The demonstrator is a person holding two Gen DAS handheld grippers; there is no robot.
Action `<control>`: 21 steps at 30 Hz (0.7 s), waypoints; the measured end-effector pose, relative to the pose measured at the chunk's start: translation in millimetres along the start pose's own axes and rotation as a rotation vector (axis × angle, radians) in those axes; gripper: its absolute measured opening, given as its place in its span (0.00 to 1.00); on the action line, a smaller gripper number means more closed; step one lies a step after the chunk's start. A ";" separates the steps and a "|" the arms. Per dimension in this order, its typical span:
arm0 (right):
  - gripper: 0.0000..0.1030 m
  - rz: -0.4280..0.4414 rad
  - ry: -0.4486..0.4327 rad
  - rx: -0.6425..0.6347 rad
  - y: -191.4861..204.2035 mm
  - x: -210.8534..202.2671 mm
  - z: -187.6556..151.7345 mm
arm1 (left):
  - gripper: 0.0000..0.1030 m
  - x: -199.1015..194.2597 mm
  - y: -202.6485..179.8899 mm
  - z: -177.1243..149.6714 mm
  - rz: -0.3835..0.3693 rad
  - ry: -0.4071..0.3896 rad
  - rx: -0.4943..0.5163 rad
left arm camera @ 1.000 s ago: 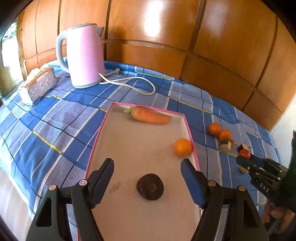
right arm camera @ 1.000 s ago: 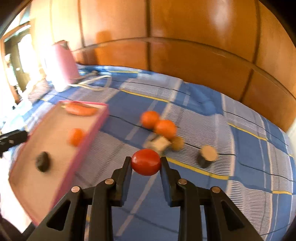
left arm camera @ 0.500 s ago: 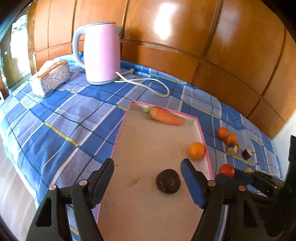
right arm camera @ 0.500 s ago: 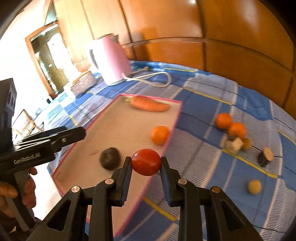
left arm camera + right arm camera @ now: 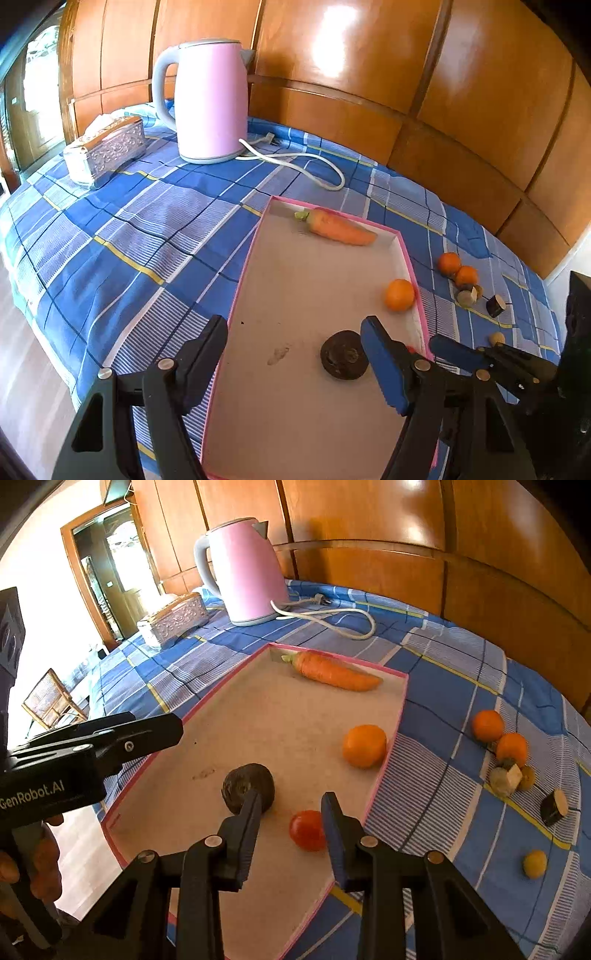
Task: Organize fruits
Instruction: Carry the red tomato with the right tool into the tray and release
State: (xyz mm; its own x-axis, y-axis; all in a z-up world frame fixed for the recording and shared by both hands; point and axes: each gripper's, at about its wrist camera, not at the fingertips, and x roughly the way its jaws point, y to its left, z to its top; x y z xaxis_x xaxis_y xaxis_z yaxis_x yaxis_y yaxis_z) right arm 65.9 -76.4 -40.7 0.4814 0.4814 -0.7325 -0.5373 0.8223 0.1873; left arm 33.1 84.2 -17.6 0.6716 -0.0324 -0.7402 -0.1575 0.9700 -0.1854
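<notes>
Right tongs (image 5: pixel 290 814) just opened, parted over tray (image 5: pixel 388 771); tomato (image 5: pixel 307 830) loose between tips, seemingly resting on tray floor. Dark fruit (image 5: pixel 248 786) behind left tip. Left tongs (image 5: pixel 295 354) wide, empty, above tray.

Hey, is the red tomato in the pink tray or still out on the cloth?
In. The tomato lies on the pink tray floor between the right gripper fingers, which have just been opening and no longer press it.
</notes>
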 end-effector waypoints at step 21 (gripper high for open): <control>0.33 -0.188 -0.112 0.247 -78.2 -64.8 -39.5 | 0.72 0.4 -33.8 -8.9 -0.065 0.038 0.085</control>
State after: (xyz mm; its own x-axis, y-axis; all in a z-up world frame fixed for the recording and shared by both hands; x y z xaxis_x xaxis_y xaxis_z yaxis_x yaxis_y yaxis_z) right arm 49.4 -183.9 -33.8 0.6366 0.3328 -0.6957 -0.2536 0.9423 0.2187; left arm 32.2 49.2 -17.3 0.6499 -0.1039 -0.7528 -0.0508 0.9824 -0.1795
